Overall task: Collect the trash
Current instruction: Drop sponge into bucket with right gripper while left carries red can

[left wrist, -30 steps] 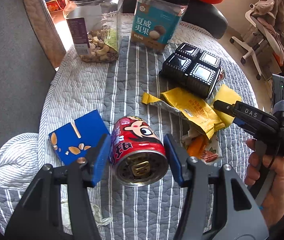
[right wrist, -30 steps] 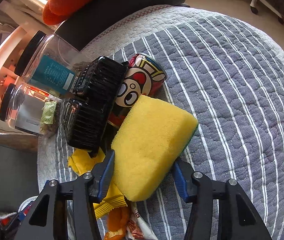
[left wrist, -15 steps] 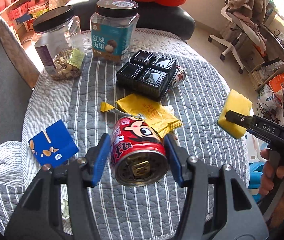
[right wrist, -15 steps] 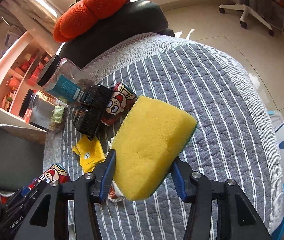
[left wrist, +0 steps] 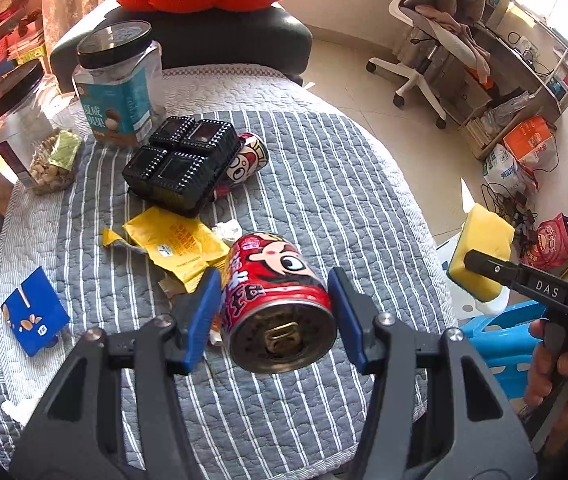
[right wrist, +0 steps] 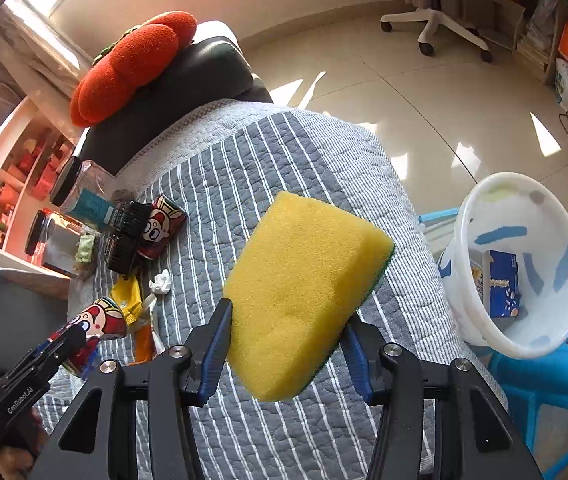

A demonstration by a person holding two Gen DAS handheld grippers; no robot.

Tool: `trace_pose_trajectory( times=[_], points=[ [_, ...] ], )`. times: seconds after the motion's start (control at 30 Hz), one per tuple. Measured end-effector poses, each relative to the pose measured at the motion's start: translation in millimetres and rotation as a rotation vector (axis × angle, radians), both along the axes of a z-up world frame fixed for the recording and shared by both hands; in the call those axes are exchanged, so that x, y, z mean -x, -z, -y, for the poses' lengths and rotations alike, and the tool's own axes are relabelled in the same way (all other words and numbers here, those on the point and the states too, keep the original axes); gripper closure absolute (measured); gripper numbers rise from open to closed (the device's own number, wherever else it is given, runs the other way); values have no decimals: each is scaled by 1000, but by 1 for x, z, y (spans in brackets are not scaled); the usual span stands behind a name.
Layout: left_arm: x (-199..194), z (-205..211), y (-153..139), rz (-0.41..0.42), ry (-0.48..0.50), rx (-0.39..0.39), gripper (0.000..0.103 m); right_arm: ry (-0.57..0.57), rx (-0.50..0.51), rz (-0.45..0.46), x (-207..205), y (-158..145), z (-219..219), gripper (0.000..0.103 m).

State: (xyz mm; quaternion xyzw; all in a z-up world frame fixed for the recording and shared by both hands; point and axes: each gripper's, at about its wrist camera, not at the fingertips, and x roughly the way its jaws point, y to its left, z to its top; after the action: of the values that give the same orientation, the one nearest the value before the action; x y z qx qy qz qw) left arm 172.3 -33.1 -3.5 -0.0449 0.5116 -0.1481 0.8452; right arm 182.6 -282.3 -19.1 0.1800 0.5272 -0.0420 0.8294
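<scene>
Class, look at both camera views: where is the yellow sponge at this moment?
The yellow sponge is clamped in the right gripper, held in the air above the striped tablecloth's right edge, beside the white bin.

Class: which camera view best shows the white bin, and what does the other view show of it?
The right wrist view: the white bin shows its whole open mouth and a blue carton inside. The left wrist view shows only a white sliver below the sponge.

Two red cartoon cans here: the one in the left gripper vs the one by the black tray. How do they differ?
The held can is clamped off the quilt in the left gripper; the second can lies on the quilt.

The held can is clear of everything else; the second can is partly tucked under the black tray.

Both have red cartoon-face labels.
</scene>
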Motion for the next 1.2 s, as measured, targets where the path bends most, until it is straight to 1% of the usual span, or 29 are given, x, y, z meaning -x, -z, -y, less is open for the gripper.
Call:
trace_pose_trajectory(
  times=[0.17, 0.37, 0.57, 0.73, 0.87, 1.0, 1.03, 1.07, 1.2],
  points=[
    [0, 40, -1, 8, 59, 12, 46, 51, 16, -10, 14, -2, 34, 51],
    [1, 84, 4, -3, 113, 13, 46, 128, 32, -19, 31, -4, 84, 51],
    [5, 119, 6, -3, 162, 19, 46, 227, 46, -65, 47, 7, 139, 50],
    [6, 142, 6, -2, 188, 27, 46, 283, 53, -96, 59, 15, 178, 50],
    [6, 163, 4, 10, 213, 51, 46, 301, 53, -105, 66, 18, 198, 50],
    [7, 189, 4, 21, 256, 75, 46, 306, 43, -118, 72, 24, 207, 49],
    [7, 197, 5, 21, 269, 82, 46, 306, 38, -120, 73, 25, 209, 48],
    [7, 205, 5, 20, 285, 91, 46, 303, 30, -123, 73, 27, 209, 44],
    [10, 235, 8, 27, 335, 115, 46, 311, 9, -152, 82, 27, 213, 39]
  ],
)
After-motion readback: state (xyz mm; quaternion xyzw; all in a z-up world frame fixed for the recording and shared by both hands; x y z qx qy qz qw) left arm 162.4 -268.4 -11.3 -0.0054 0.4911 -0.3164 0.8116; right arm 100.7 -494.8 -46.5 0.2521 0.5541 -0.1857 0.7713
